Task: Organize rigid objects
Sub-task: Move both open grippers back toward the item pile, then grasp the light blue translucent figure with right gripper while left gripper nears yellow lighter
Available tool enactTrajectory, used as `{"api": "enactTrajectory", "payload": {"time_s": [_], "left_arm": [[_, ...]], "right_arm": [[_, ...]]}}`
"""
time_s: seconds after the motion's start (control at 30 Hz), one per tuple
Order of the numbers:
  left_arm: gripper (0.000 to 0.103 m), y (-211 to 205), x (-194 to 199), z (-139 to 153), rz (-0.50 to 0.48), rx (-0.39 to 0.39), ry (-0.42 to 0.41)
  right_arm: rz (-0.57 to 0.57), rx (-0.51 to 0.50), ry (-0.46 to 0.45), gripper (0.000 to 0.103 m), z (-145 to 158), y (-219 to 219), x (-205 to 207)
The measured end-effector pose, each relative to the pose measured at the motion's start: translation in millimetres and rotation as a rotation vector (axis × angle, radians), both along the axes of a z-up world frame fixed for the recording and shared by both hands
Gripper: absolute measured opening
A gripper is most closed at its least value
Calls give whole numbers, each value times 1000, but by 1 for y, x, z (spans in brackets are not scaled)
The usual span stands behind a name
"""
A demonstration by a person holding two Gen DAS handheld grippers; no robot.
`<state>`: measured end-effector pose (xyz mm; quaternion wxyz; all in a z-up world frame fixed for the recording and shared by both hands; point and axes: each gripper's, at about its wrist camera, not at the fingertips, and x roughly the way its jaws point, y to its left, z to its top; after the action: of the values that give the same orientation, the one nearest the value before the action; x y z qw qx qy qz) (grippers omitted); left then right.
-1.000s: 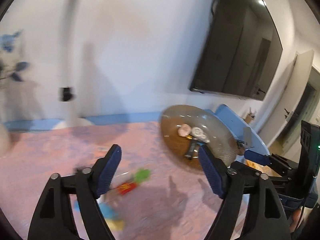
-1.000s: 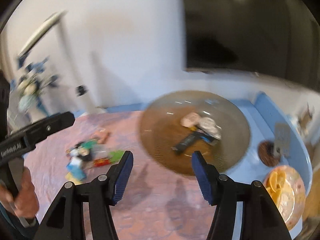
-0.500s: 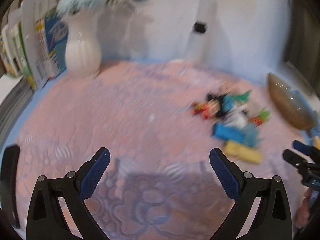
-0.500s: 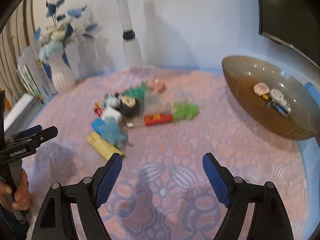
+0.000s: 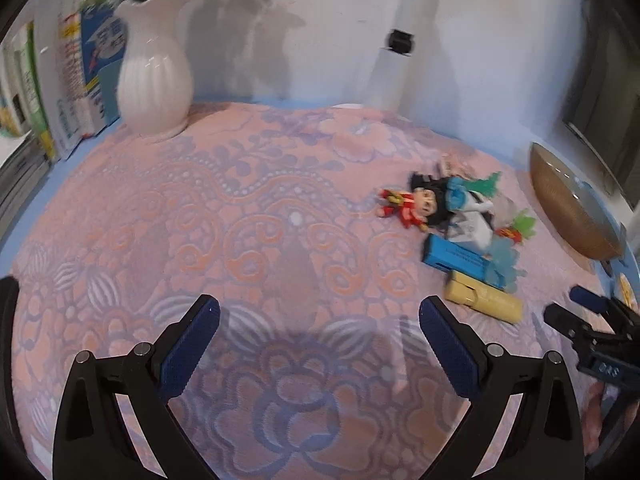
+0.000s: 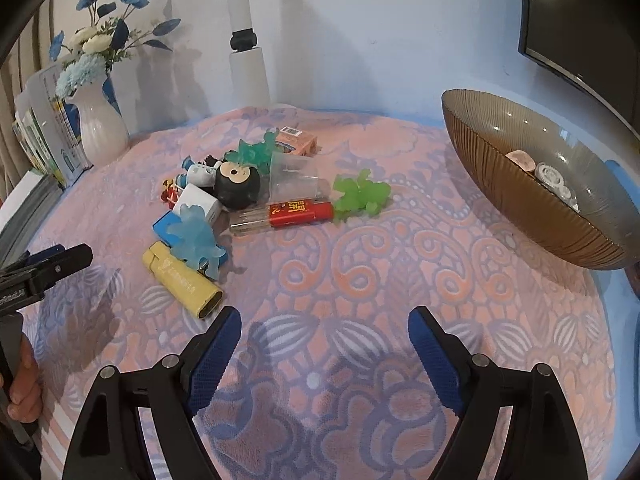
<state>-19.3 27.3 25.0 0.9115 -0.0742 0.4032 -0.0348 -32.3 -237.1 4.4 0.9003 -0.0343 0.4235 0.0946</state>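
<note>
A heap of small objects lies on the pink patterned cloth [image 6: 360,272]: a yellow lighter [image 6: 182,279], a red lighter [image 6: 298,213], a blue lighter [image 5: 460,259], a black round toy head [image 6: 237,184], a red doll [image 5: 408,208], green [image 6: 360,195] and blue [image 6: 196,238] translucent figures, a clear cup [image 6: 294,178]. A brown glass bowl [image 6: 500,184] at the right holds a few small items. My right gripper [image 6: 324,338] is open and empty, near the yellow lighter. My left gripper [image 5: 319,326] is open and empty, left of the heap.
A white vase [image 5: 154,80] with blue flowers stands at the back left beside books [image 5: 24,92]. A white post [image 6: 246,52] stands at the back wall. A dark screen [image 6: 580,20] hangs at the right. The cloth's blue edge [image 6: 616,300] runs by the bowl.
Both views have swung down from the wall and bowl to the cloth and settled. The heap of objects is now close in front of the right gripper. Both grippers stay open.
</note>
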Motion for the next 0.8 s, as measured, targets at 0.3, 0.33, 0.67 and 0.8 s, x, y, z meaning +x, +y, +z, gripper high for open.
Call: {"api": "enactTrajectory", "payload": {"time_s": [0.3, 0.33, 0.67, 0.8], "left_arm": [[100, -91, -18, 19, -269, 74, -10], [100, -102, -17, 20, -287, 79, -4], [100, -135, 18, -8, -217, 119, 95], [100, -125, 20, -14, -188, 98, 118]], "right_arm": [[95, 326, 175, 83, 24, -1, 30], [106, 279, 153, 77, 26, 7, 36], [179, 357, 257, 60, -9, 32, 84], [206, 356, 250, 60, -6, 35, 86]]}}
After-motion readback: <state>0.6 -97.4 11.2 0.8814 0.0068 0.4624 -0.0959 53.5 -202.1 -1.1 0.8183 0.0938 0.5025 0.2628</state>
